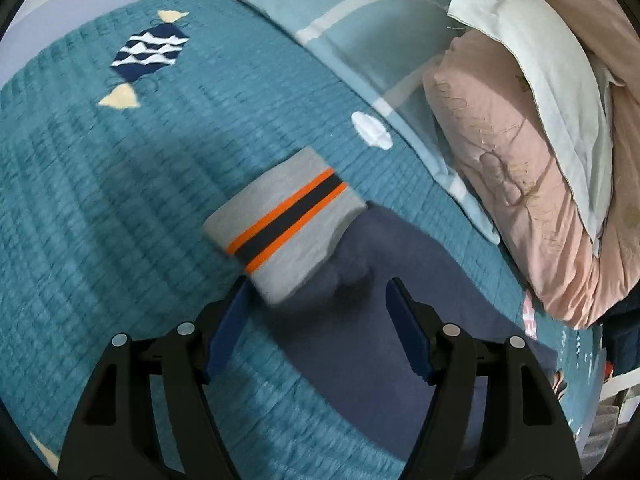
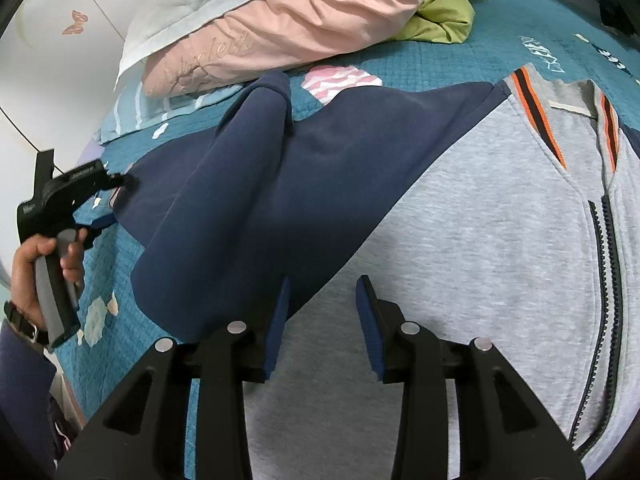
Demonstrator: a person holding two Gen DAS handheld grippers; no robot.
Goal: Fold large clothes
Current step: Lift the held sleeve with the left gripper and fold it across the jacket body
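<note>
A grey and navy zip jacket (image 2: 460, 240) lies flat on the teal bed quilt (image 1: 100, 200), front up, zip and orange-striped collar at the right. Its navy sleeve (image 2: 240, 200) stretches left, partly folded over itself. In the left wrist view the sleeve (image 1: 380, 320) ends in a grey cuff (image 1: 280, 220) with orange and navy stripes. My left gripper (image 1: 316, 292) is open just above the sleeve near the cuff, holding nothing. It also shows in the right wrist view (image 2: 64, 200), held in a hand. My right gripper (image 2: 324, 288) is open over the jacket's body at the sleeve seam.
A light blue striped pillow (image 1: 360, 40) and a pink and white duvet (image 1: 520, 140) lie along the far side of the bed. A green cloth (image 2: 440, 12) sits beyond the jacket. The bed edge and a white wall (image 2: 48, 80) are at the left.
</note>
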